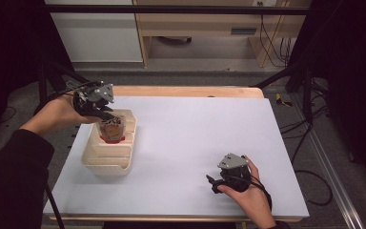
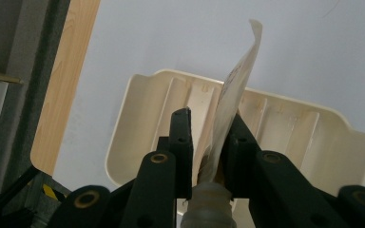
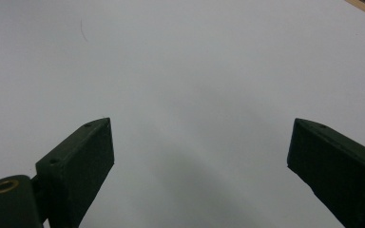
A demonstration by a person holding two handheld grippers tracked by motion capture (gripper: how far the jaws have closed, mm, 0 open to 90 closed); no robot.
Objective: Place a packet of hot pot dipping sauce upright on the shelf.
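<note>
Left gripper view: pouch (image 2: 235, 90) in left claw (image 2: 209, 142), printing unreadable.

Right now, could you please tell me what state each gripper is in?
Left gripper: closed on a pouch over the cream tray.
Right gripper: open, holding nothing, above the white table.

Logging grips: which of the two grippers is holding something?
The left gripper, shut on a pouch above the cream tray; the right gripper is open on the table.
</note>
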